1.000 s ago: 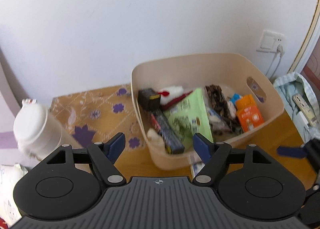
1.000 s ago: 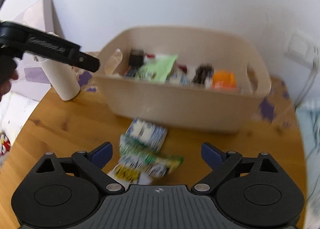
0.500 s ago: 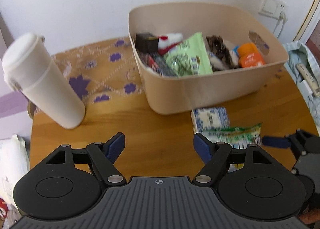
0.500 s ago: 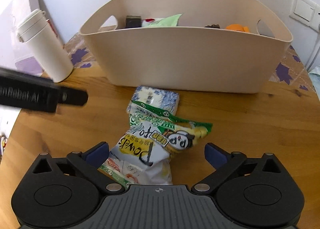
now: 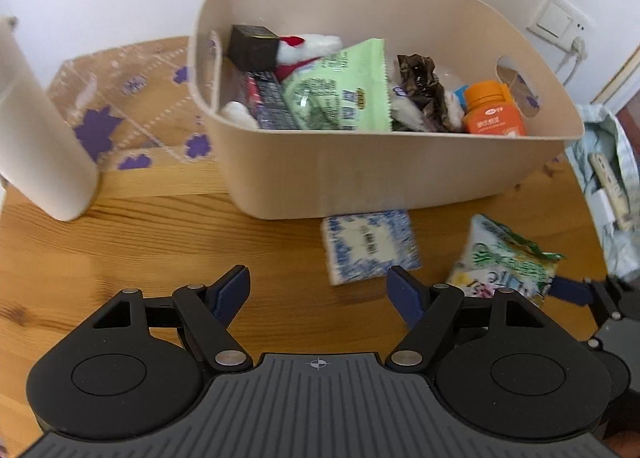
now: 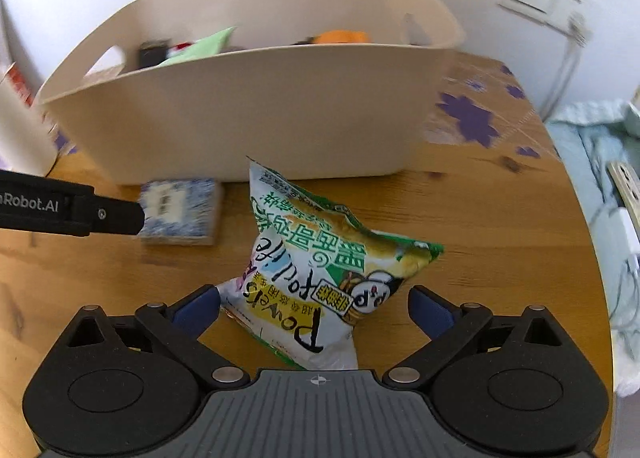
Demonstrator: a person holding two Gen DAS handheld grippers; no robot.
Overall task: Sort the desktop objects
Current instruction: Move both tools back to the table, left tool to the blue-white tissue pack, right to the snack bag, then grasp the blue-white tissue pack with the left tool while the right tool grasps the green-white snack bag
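A beige bin (image 5: 400, 177) holding several snacks, a black box and an orange bottle (image 5: 494, 113) stands at the back of the wooden table. In front of it lie a blue-and-white tissue pack (image 5: 370, 244) and a green-and-white snack bag (image 5: 500, 264). My left gripper (image 5: 318, 288) hangs open just short of the tissue pack, with nothing between its fingers. In the right wrist view my right gripper (image 6: 314, 304) is open with the snack bag (image 6: 320, 258) lying between its blue pads, the left pad close to the bag's edge. The tissue pack (image 6: 184, 209) sits left of it, partly behind the left gripper's finger (image 6: 72, 209).
A tall white cup (image 5: 36, 137) stands at the left on a clear mat with purple flowers (image 5: 132, 105). Beyond the table's rounded right edge lies pale bedding (image 6: 592, 145) with a power strip and cables. A wall socket (image 5: 558, 19) is behind the bin.
Both grippers have come down toward the table. The right one now straddles the snack bag, and the left one has closed in on the tissue pack. Neither gripper's opening has changed.
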